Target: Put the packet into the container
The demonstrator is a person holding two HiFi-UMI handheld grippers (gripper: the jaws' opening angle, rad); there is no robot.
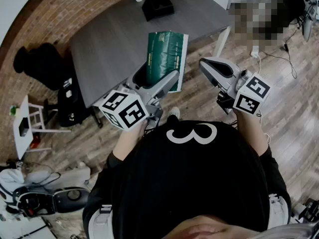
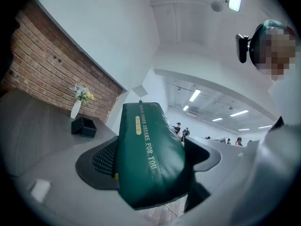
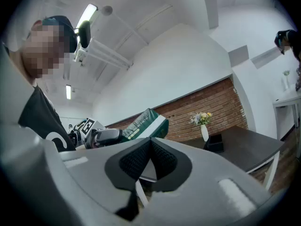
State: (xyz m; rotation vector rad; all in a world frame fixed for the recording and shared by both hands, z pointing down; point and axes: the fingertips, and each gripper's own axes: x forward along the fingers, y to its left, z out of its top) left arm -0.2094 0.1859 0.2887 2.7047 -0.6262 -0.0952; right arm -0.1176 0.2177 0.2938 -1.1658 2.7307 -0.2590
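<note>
Item: left gripper (image 1: 158, 77), nearer the work than its partner. Its jaws stand wide, clamped on the flanks of the green packet (image 1: 167, 54), which is held off the surface by the near edge of the grey table (image 1: 114, 39). The packet's long axis runs away from the holder, free end pointing far. Item: right gripper (image 1: 205, 64), just right of the packet and apart from it, jaws pressed together on nothing. Item: black container (image 1: 158, 6), open-topped, at the far end of the table, straight ahead of the packet and slightly left, well apart from it. The coming move is judged a forward carry by the left hand.
</note>
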